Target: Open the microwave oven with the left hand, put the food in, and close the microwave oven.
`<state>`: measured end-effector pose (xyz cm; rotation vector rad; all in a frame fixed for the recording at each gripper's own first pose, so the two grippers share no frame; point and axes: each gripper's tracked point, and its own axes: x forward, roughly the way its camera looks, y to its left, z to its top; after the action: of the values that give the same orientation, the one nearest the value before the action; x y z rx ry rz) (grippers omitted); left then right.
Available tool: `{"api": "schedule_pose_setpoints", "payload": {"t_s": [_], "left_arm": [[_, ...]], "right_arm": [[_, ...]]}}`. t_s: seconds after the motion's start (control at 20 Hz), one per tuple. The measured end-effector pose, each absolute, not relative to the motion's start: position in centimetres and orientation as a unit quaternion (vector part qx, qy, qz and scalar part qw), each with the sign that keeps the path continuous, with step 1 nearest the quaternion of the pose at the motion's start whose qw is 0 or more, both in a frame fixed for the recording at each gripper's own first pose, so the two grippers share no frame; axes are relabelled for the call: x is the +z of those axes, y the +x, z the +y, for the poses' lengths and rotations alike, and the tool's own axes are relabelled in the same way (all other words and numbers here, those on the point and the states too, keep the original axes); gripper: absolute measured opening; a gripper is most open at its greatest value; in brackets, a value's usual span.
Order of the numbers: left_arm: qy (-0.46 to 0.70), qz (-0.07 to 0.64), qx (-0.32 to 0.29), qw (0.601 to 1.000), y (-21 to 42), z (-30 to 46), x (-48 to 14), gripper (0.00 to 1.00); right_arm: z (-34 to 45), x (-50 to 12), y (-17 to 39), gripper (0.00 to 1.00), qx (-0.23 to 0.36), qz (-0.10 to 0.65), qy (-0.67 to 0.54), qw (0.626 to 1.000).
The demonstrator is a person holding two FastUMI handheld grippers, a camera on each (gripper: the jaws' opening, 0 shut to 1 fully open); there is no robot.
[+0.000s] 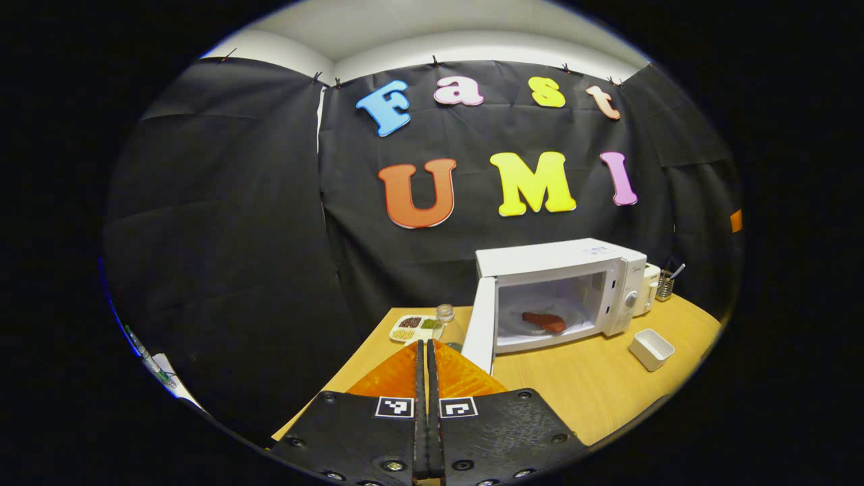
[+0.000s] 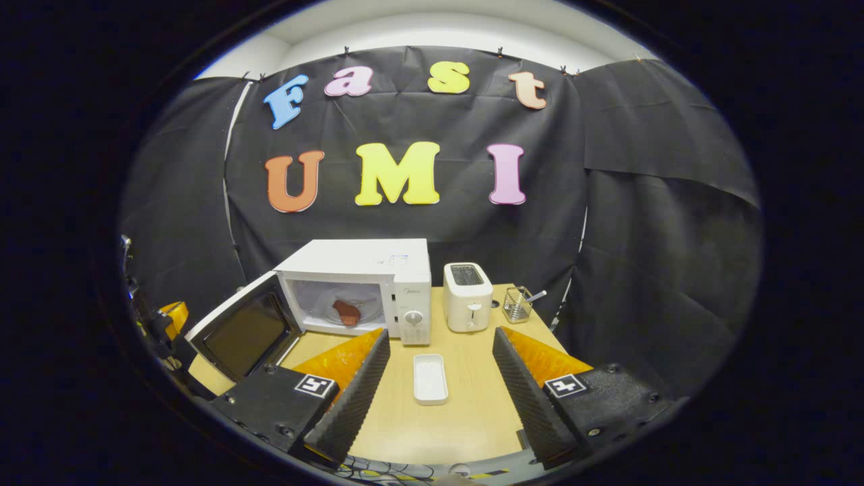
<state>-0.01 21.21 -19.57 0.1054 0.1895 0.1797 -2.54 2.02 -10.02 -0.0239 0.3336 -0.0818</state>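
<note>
The white microwave (image 1: 560, 270) stands on the wooden table (image 1: 580, 388) with its door (image 1: 480, 327) swung wide open to the left. Inside, a reddish-brown piece of food (image 1: 543, 321) lies on the glass plate. My left gripper (image 1: 427, 347) is shut with nothing between its fingers, held back from the door's edge. In the right gripper view the microwave (image 2: 368, 270), its open door (image 2: 246, 334) and the food (image 2: 347, 312) sit ahead on the left. My right gripper (image 2: 440, 335) is open and empty above the table. The left gripper (image 2: 172, 316) shows left of the door.
An empty white rectangular dish (image 2: 430, 378) lies on the table (image 2: 466, 418) in front of the microwave's dial. A white toaster (image 2: 467, 297) and a wire utensil holder (image 2: 517, 304) stand right of it. A compartment tray (image 1: 413, 328) and a glass bottle (image 1: 445, 322) sit behind the door.
</note>
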Motion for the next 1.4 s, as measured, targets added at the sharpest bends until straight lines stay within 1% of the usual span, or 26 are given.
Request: {"api": "schedule_pose_setpoints", "payload": {"t_s": [0.1,0.15,0.2,0.45,0.6,0.75,0.95,1.0,1.1,1.15,1.2,1.25,1.35,1.4], "left_arm": [[0.052,0.112,0.094,0.988,0.2,22.1,-21.3,0.00],[0.053,0.111,0.097,0.988,-0.3,22.7,-21.3,0.08],[0.055,0.101,0.098,0.989,0.0,22.8,-21.1,0.00],[0.050,0.095,0.099,0.989,0.0,23.6,-20.4,0.00],[0.041,0.120,0.111,0.986,-0.8,25.1,-22.3,0.00],[0.038,0.137,0.106,0.984,-1.4,24.7,-23.9,0.00],[0.045,0.137,0.094,0.985,-1.6,23.3,-24.0,0.00],[0.045,0.135,0.090,0.986,-1.5,22.8,-24.0,0.00],[0.042,0.138,0.082,0.986,-1.5,21.9,-24.0,0.00],[0.042,0.139,0.078,0.986,-1.4,21.2,-24.1,0.00],[0.040,0.138,0.070,0.987,-1.2,20.4,-24.1,0.00],[0.040,0.140,0.063,0.987,-1.0,19.5,-24.0,0.00],[0.039,0.140,0.050,0.988,-0.8,17.7,-24.1,0.00],[0.039,0.139,0.041,0.989,-0.5,16.6,-24.1,0.00]], "right_arm": [[2.0,-10.0,-2.8,0.98,-0.043,0.169,-0.010,0.985],[2.0,-10.1,-3.0,0.98,-0.044,0.172,-0.009,0.984],[1.9,-10.1,-3.1,0.98,-0.045,0.173,-0.008,0.984],[2.0,-10.4,-3.5,0.98,-0.049,0.181,-0.007,0.982],[2.4,-10.8,-3.6,0.98,-0.046,0.187,-0.005,0.981],[2.6,-11.4,-3.6,0.98,-0.044,0.194,-0.006,0.980],[2.9,-12.1,-3.5,0.98,-0.039,0.205,0.003,0.978],[2.8,-12.4,-3.5,0.91,-0.039,0.207,0.002,0.978],[2.6,-12.7,-3.4,0.90,-0.038,0.212,0.004,0.977],[2.5,-12.9,-3.3,0.98,-0.037,0.213,0.006,0.976],[2.4,-13.1,-3.3,0.98,-0.038,0.216,0.007,0.976],[2.2,-13.3,-3.2,0.90,-0.038,0.218,0.007,0.975],[1.6,-13.4,-3.2,0.90,-0.041,0.220,0.007,0.975],[1.3,-13.6,-3.2,0.98,-0.043,0.221,0.008,0.974]]}}
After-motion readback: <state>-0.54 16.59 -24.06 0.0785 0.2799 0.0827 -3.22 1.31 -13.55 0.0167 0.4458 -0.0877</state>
